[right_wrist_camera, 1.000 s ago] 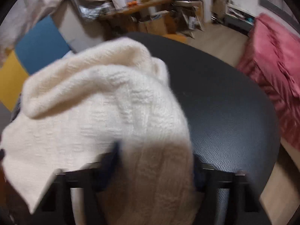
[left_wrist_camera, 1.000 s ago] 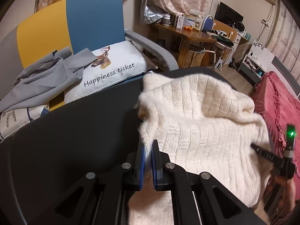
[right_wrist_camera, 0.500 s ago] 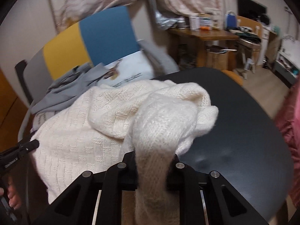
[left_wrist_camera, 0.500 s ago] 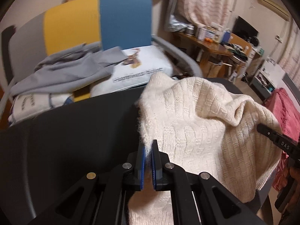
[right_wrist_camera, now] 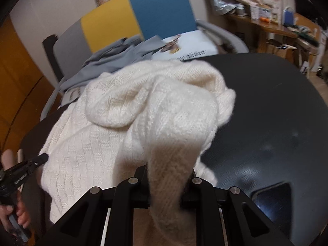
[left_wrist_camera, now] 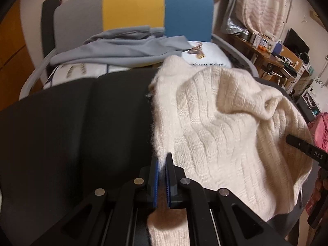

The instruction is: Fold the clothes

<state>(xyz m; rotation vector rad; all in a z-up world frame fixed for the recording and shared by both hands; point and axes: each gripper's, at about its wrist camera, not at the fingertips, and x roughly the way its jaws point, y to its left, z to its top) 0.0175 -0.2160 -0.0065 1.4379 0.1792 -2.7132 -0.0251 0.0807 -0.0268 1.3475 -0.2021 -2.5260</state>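
Observation:
A cream knitted sweater (left_wrist_camera: 215,123) lies bunched on the round black table (left_wrist_camera: 71,123). In the left wrist view my left gripper (left_wrist_camera: 162,162) is shut on a thin fuzzy edge of the sweater's near left side. The tip of the other gripper (left_wrist_camera: 303,147) shows at the sweater's right edge. In the right wrist view my right gripper (right_wrist_camera: 170,176) is shut on a thick rolled fold of the sweater (right_wrist_camera: 133,112), which drapes over the jaws and hides the pads. The left gripper (right_wrist_camera: 30,164) and a hand show at the far left.
Behind the table (right_wrist_camera: 266,112) stands a chair with a grey, yellow and blue back (left_wrist_camera: 143,10). It holds a grey garment (left_wrist_camera: 123,49) and white printed pillows (left_wrist_camera: 207,57). A cluttered wooden desk (left_wrist_camera: 266,51) is at the far right, with pink bedding (left_wrist_camera: 321,127) beyond the table's edge.
Both grippers have carried the sweater sideways over the table, and both views have swung toward the chair. The right jaws have drawn tighter on the thick fold.

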